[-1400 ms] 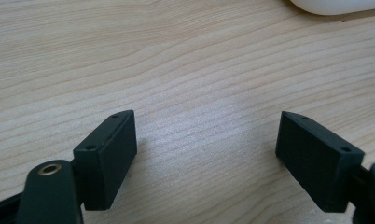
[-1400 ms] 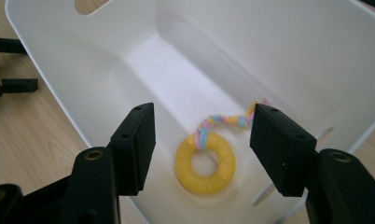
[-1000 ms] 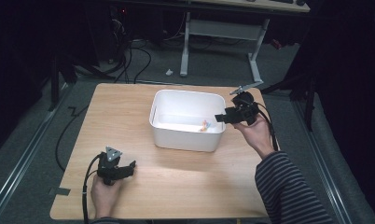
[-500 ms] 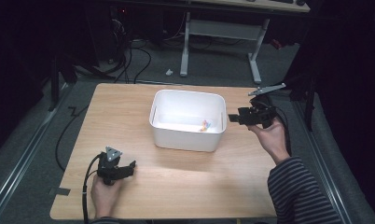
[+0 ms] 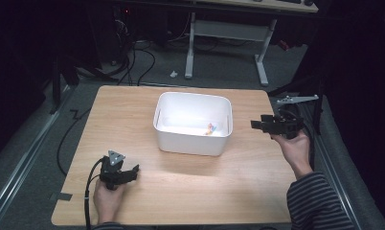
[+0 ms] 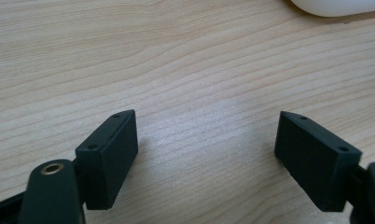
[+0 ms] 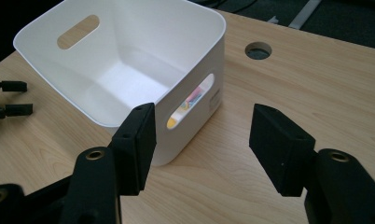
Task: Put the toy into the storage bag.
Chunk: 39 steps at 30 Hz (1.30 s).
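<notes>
Bin [image 5: 193, 139] sits mid-table with what looks like a small coloured piece [image 5: 209, 128] inside, right gripper [image 5: 258, 124] beside its wall, jaws apart and empty, left gripper [image 5: 132, 171] likewise open near the table's front edge; a careless reach could knock the bin askew

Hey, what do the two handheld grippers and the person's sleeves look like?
Both are black two-jaw tools with flat rectangular pads. The left gripper carries a grey three-cornered plate and trails a black cable. The right gripper is held by an arm in a dark, thinly striped sleeve.
</notes>
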Each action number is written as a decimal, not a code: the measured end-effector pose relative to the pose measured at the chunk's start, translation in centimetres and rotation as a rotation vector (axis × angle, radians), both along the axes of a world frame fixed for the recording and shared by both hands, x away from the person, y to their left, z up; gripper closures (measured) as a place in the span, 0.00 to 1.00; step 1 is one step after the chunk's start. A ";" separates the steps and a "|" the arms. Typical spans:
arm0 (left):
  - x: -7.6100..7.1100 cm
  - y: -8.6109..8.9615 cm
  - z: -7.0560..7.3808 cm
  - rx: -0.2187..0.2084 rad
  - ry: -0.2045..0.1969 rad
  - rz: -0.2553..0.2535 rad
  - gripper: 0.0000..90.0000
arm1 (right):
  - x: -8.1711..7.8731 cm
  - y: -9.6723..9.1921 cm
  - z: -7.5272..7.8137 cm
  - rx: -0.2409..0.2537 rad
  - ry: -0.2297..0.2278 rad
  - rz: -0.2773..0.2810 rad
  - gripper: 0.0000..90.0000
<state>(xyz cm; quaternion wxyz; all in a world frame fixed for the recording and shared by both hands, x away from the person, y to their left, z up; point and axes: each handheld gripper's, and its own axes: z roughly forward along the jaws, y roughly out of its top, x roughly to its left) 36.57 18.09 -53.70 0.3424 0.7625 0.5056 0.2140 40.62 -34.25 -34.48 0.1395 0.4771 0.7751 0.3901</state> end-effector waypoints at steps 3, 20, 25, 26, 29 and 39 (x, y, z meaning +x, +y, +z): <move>0.0 0.0 0.0 0.003 0.000 0.000 0.25 | -0.7 -0.9 -0.5 0.017 -0.003 -0.022 0.46; 0.0 -0.1 0.0 0.005 0.000 0.002 0.25 | -5.2 -3.4 -2.7 -0.039 -0.010 -0.023 0.45; 0.0 0.0 0.0 0.004 0.000 0.002 0.25 | -6.2 -3.7 -3.8 -0.036 -0.007 -0.035 0.45; 0.0 0.0 0.0 0.004 0.000 0.002 0.24 | -6.3 -3.8 -4.1 -0.032 -0.008 -0.033 0.45; 0.0 -0.1 0.0 0.004 0.000 0.002 0.25 | -6.3 -3.8 -5.3 -0.027 0.007 -0.037 0.45; 0.0 0.0 0.0 0.005 0.001 0.005 0.24 | -6.2 -2.9 -9.4 -0.027 0.046 -0.027 0.43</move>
